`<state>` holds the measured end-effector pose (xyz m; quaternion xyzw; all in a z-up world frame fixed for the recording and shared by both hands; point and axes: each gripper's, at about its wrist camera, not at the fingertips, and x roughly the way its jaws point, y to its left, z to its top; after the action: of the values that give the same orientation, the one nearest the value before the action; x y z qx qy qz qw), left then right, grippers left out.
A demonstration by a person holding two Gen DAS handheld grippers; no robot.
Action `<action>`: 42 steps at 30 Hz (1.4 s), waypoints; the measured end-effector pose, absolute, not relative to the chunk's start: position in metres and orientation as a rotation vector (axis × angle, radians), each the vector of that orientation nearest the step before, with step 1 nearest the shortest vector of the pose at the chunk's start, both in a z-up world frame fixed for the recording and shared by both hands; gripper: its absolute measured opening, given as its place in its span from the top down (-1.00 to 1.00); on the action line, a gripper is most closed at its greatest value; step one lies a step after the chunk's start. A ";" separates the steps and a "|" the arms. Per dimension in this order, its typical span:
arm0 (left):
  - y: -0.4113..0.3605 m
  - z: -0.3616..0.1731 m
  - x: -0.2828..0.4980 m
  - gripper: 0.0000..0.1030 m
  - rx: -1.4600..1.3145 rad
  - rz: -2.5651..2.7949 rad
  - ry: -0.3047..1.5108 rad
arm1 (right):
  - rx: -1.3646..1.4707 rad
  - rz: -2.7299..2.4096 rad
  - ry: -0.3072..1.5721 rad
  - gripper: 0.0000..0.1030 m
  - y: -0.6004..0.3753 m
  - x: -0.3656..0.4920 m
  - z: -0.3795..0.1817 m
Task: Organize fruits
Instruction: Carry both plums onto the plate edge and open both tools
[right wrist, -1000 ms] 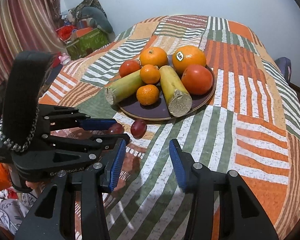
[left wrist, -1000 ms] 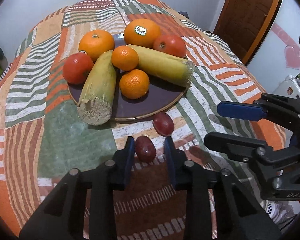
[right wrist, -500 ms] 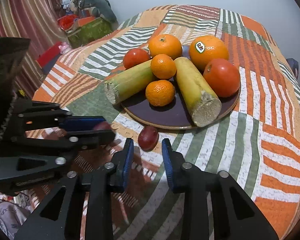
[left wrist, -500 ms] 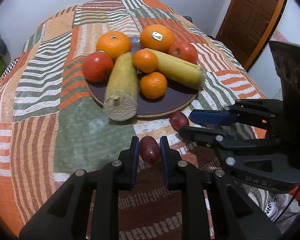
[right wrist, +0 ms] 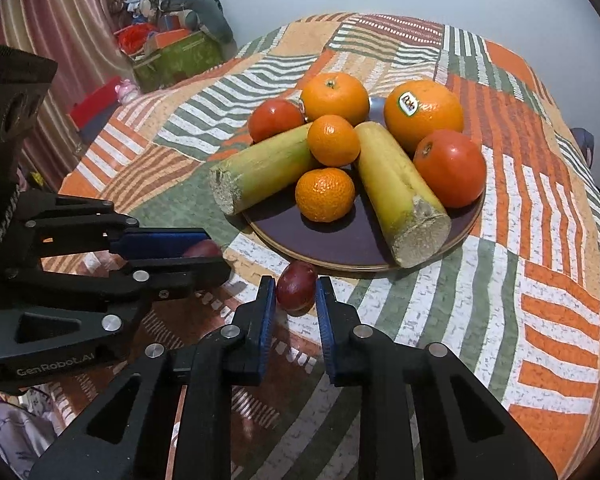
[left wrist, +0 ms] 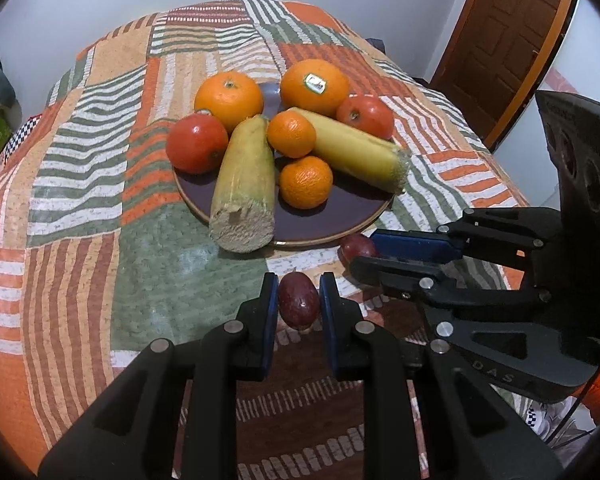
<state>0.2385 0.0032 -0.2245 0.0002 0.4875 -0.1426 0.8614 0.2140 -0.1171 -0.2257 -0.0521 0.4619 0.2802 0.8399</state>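
A dark red plum [left wrist: 299, 299] is pinched between the blue pads of the left gripper [left wrist: 299, 300], at 6 o'clock of the purple plate [left wrist: 340, 216] on the patchwork cloth [left wrist: 80, 208]. A second red plum [right wrist: 296, 286] is bracketed by the narrowed right gripper [right wrist: 296, 292], just off the plate rim at 6 o'clock in the right wrist view; pad contact cannot be told. Oranges, tomatoes and two cut cane pieces [right wrist: 400, 196] are seen on the plate.

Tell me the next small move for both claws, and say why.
Probably lift both and carry toward the plate: the left claw pinches one dark red fruit, and the right claw brackets the other, both off the plate.
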 end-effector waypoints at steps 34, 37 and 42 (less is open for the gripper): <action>-0.009 -0.229 0.275 0.61 -0.018 -0.316 0.997 | -0.053 0.580 0.923 0.63 -0.134 0.234 -0.223; -0.009 -0.231 0.275 0.60 -0.021 -0.318 0.998 | -0.046 0.583 0.926 0.63 -0.135 0.235 -0.223; -0.009 -0.233 0.276 0.60 -0.026 -0.322 1.011 | -0.044 0.589 0.936 0.60 -0.135 0.237 -0.224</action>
<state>0.2762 -0.0091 -0.2327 -0.0126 0.4821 -0.1533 0.8625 0.2366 -0.1354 -0.2236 -0.0211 0.4444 0.2797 0.8508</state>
